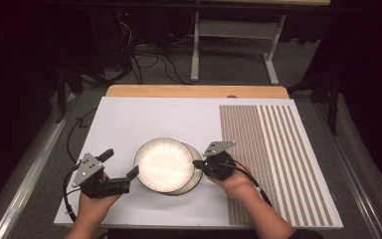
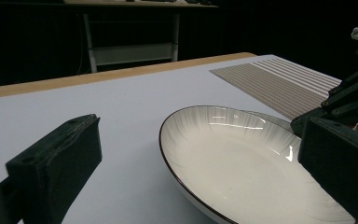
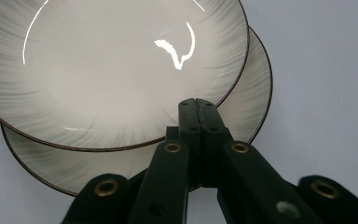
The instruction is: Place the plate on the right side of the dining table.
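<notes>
Plates: the top plate (image 1: 163, 163) lies on the lower plate (image 1: 195, 180), offset, near my edge of the white table (image 1: 129, 119).
My left gripper (image 1: 121, 171): jaws spread wide beside the top plate's rim.
My right gripper (image 3: 198, 106): jaws pressed together over the plates' rims; I cannot tell if they pinch a rim.

From my remote station I see a dim room with black surroundings. A white board (image 1: 144, 119) covers the counter (image 1: 194, 91), whose pale wooden edge shows at the far side. A panel of brown and white stripes (image 1: 273, 159) fills the board's right part. Beyond lies grey carpet floor (image 1: 229, 69) with tangled dark cables (image 1: 149, 62). A white metal table frame (image 1: 234, 35) stands at the back. A small red light (image 1: 126, 14) glows, perhaps on equipment.
</notes>
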Motion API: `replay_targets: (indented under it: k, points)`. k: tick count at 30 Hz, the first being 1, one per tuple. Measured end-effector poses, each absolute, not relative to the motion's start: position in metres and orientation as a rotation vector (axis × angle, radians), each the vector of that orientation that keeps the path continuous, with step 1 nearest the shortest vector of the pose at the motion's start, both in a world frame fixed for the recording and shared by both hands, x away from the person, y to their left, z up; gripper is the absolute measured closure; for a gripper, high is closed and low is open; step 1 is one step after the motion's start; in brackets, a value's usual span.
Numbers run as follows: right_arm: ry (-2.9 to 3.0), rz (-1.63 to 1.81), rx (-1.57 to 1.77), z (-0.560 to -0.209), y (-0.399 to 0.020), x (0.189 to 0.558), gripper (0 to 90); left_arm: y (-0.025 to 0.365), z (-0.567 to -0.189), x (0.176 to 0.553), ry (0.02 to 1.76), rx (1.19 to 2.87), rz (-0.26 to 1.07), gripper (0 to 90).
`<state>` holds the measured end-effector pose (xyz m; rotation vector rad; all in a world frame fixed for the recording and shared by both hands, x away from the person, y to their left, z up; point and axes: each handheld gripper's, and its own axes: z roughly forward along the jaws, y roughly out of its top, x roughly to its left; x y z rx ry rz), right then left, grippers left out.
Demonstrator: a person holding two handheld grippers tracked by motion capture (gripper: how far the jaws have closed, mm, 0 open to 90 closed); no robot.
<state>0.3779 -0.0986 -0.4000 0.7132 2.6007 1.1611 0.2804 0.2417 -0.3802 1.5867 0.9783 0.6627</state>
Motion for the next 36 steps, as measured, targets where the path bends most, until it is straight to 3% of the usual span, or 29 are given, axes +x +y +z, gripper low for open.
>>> replay_targets:
  k: [18,31,36]
  points:
    - [2.648,1.162,0.649,-0.409,-0.071,0.374,90.0,0.248,-0.383,0.284,1.028,1.577,0.629,0.0]
    - [2.643,1.159,0.645,-0.408,-0.071,0.372,90.0,0.247,-0.399,0.305,1.156,1.647,0.415,0.9]
    - [2.642,1.155,0.629,-0.408,-0.071,0.373,90.0,0.247,-0.405,0.315,1.231,1.644,0.244,8.9]
